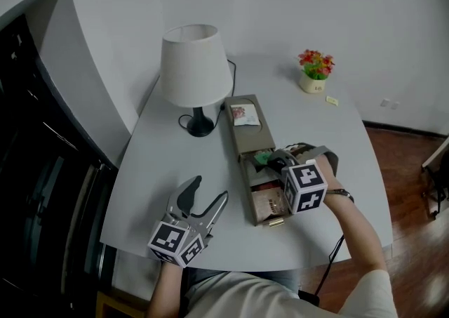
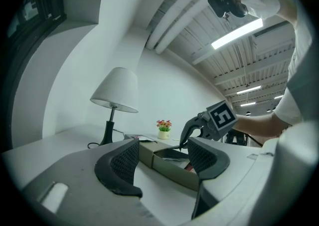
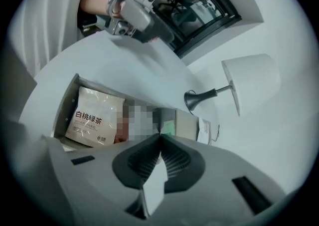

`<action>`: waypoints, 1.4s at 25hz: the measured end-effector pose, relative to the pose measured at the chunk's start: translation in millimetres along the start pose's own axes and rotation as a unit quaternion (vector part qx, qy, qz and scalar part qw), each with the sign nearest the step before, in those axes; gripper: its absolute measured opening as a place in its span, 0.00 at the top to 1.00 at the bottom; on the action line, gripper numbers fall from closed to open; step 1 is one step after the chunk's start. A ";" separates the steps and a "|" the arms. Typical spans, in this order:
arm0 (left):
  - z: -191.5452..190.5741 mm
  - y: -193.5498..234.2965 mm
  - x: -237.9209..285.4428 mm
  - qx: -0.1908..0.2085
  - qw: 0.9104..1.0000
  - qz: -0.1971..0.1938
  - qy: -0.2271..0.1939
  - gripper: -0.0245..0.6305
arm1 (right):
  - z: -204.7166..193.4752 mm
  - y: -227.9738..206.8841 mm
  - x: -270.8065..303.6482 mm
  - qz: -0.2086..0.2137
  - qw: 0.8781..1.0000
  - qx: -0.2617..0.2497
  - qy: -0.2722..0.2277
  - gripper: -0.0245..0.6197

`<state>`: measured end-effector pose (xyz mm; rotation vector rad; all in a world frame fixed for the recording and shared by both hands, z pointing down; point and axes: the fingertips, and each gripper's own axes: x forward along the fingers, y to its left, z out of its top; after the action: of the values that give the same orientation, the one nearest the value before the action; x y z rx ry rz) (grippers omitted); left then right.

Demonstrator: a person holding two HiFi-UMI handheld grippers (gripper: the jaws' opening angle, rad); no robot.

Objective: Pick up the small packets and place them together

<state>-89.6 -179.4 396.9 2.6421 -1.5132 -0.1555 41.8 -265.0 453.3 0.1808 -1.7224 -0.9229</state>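
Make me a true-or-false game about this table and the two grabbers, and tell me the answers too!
1. The lamp stands on the table. True.
2. The left gripper holds a packet. False: its jaws stand apart, with nothing between them.
3. The right gripper is shut on a small packet. True.
4. The flowers stand inside the box. False: their pot stands on the table, apart from the box, near the far edge.
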 end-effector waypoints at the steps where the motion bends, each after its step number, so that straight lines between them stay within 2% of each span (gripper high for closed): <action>1: -0.2 0.4 0.5 0.000 1.000 -0.001 0.000 0.50 | -0.4 -3.7 -8.2 -0.008 1.000 0.010 -0.005 0.92; 5: -1.6 -0.6 3.0 -0.001 1.000 -0.002 0.000 0.49 | -7.4 -29.2 -20.4 -0.045 0.997 0.056 -0.021 0.92; 9: -3.4 -4.0 2.3 0.001 1.000 -0.004 0.004 0.49 | -11.3 -51.9 -0.7 -0.064 0.993 0.099 -0.025 0.92; 13: -5.6 -2.7 -3.0 -0.001 1.000 0.002 0.009 0.49 | -6.0 -62.8 26.4 -0.074 0.994 0.084 -0.004 0.92; 19: -10.3 7.8 -9.7 -0.012 1.000 0.018 0.013 0.49 | 1.8 -69.3 47.5 -0.059 0.994 0.088 0.007 0.91; 35: -7.1 3.6 -4.6 -0.012 1.000 0.007 0.007 0.51 | -5.5 -68.4 53.2 -0.030 0.993 0.114 0.010 0.89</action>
<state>-94.0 -177.0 404.6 2.6075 -1.5153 -0.1533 4.8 -343.4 448.8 0.3923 -1.8096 -0.7630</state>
